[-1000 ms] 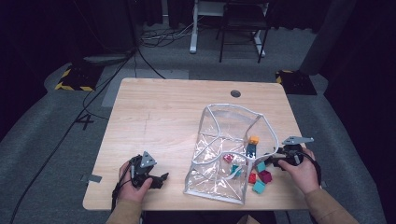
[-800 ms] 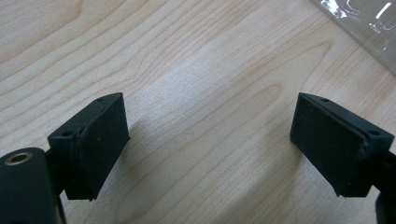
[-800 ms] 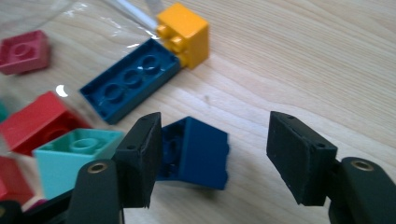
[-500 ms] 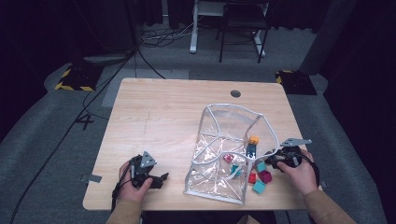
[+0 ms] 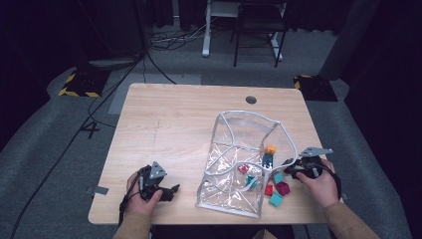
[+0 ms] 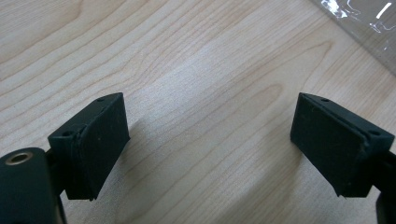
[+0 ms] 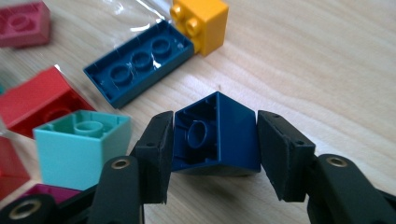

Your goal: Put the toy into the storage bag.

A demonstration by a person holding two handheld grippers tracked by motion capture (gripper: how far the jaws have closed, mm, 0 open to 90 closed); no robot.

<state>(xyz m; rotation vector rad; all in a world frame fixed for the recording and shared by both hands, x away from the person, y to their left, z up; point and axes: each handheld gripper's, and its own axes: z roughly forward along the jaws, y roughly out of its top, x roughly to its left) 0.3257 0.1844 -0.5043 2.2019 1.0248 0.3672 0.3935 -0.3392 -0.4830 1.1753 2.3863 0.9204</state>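
Your right gripper (image 7: 212, 154) has just been closing its jaws onto the dark blue brick (image 7: 217, 135); your left gripper (image 6: 210, 149) rests wide open, holding nothing.

No text, label, brand or number can be read in any of the views. The one sign-like marking is the yellow-and-black hazard stripes on two floor plates (image 5: 77, 87) and (image 5: 311, 84), at about 10 and 2 o'clock from the table (image 5: 174, 119). The bricks show plain studs, without readable letters.
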